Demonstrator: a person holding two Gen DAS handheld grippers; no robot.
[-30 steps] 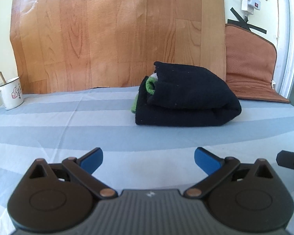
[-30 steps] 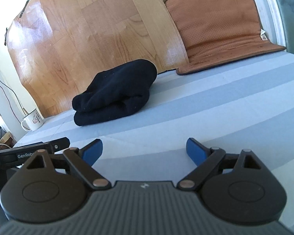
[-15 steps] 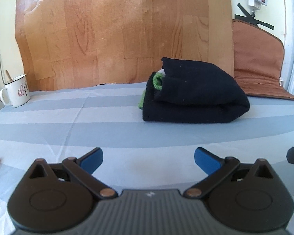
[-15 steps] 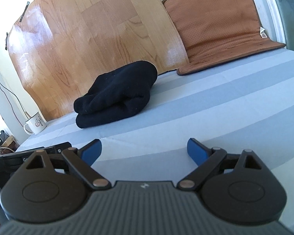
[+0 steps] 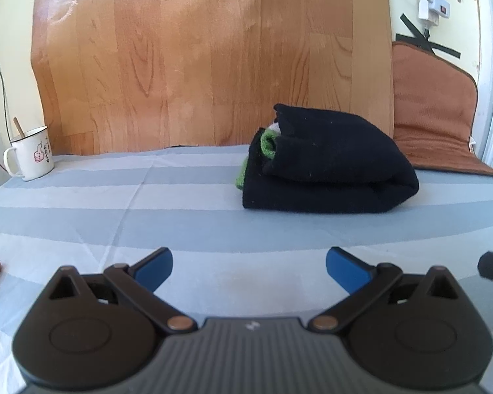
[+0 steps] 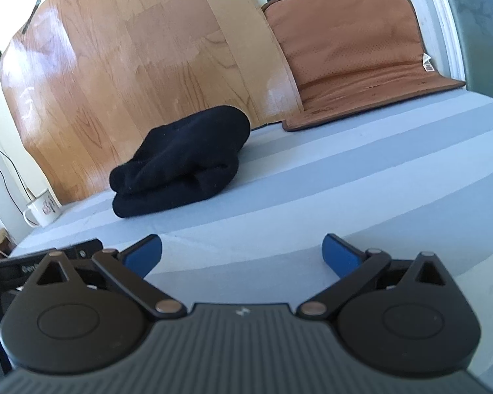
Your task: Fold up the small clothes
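Folded black garment lies alone; both grippers' jaws gape wide, holding nothing.

We see the left gripper as a dark grey ribbed housing bearing a small pale logo, flanked by two rounded black plastic lobes, each with a recessed disc and a triangular cut-out. Black link arms, pinned by copper-coloured rivets, carry two blue fingertips. The right gripper shows the same construction: ribbed grey body, black lobes, copper rivets and blue fingertips; beside it we see the left unit's black body with partial white lettering.
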